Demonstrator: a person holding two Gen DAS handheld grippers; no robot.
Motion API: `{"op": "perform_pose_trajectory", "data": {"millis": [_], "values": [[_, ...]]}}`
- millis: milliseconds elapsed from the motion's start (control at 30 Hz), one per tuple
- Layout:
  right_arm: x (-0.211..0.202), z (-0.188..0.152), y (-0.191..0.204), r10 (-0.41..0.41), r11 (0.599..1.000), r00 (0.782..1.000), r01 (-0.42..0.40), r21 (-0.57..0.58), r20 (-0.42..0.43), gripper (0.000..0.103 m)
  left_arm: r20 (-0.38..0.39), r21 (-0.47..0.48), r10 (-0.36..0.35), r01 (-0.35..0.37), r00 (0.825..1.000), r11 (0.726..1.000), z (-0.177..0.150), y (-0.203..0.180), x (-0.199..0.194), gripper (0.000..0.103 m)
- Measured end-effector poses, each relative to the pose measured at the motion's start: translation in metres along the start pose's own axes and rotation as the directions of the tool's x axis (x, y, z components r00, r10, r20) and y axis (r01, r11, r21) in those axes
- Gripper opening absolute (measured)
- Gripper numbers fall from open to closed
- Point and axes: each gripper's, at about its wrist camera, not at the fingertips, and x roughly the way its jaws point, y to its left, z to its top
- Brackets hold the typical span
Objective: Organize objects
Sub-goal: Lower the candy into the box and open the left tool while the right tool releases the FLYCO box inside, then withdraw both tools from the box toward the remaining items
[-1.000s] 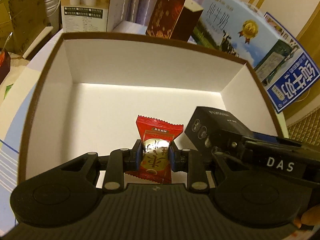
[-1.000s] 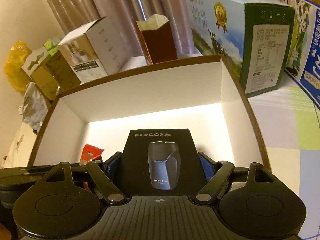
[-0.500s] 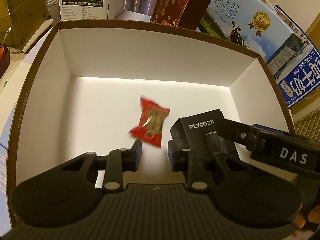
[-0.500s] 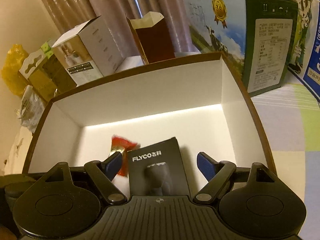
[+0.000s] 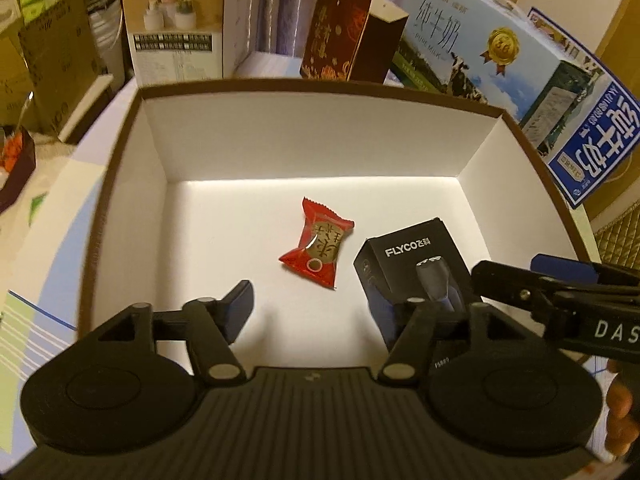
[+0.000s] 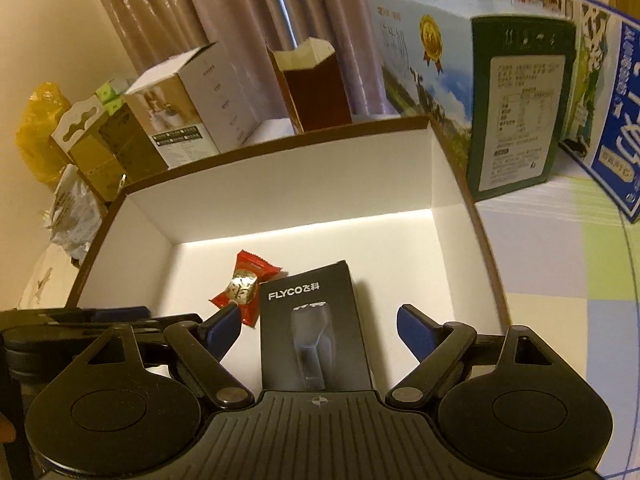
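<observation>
A red candy packet lies loose on the floor of the white, brown-rimmed box. Just right of it lies the black FLYCO shaver box. My left gripper hangs open behind the candy, touching nothing. In the right wrist view my right gripper is open, its blue pads standing apart on either side of the shaver box. The candy sits left of that box, inside the white container. The near end of the shaver box is hidden by the gripper body.
Behind the white box stand a blue-green milk carton, a dark red carton and a white product box. A blue milk case leans at the far right. Cardboard boxes pile at the left.
Both grippers have opened and drawn back. The candy dropped from the left gripper onto the box floor. The shaver box left the right gripper and lies flat beside the candy.
</observation>
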Motion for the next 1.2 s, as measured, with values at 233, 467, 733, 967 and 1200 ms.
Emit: {"op": "perform_pose_trajectory", "data": {"millis": [233,467,733,967,1200], "values": [[-0.035,-0.014,0.006,0.003,0.998,0.998,0.001,-0.057,0.070,0.084,0.071,0.062,0.011,-0.016,0.997,0.998,-0.011,-0.001,-0.036,0.075],[-0.064,-0.030,0.014,0.012,0.996,0.994,-0.003,-0.086,0.105,0.085,0.110,0.070,-0.006,-0.002,0.994,0.998,-0.027,-0.002,-0.072,0.077],[-0.094,-0.047,0.023,0.029,0.995,0.990,-0.015,-0.101,0.139,0.085,0.141,0.062,-0.009,0.001,0.990,0.998,-0.048,-0.004,-0.105,0.079],[-0.114,-0.070,0.026,0.024,0.994,0.990,-0.009,-0.111,0.142,0.085,0.141,0.049,-0.002,-0.005,0.990,0.999,-0.073,0.000,-0.128,0.079],[-0.129,-0.091,0.024,0.019,0.994,0.991,-0.005,-0.106,0.134,0.085,0.132,0.040,0.000,-0.005,0.991,0.999,-0.098,0.005,-0.142,0.079]]}}
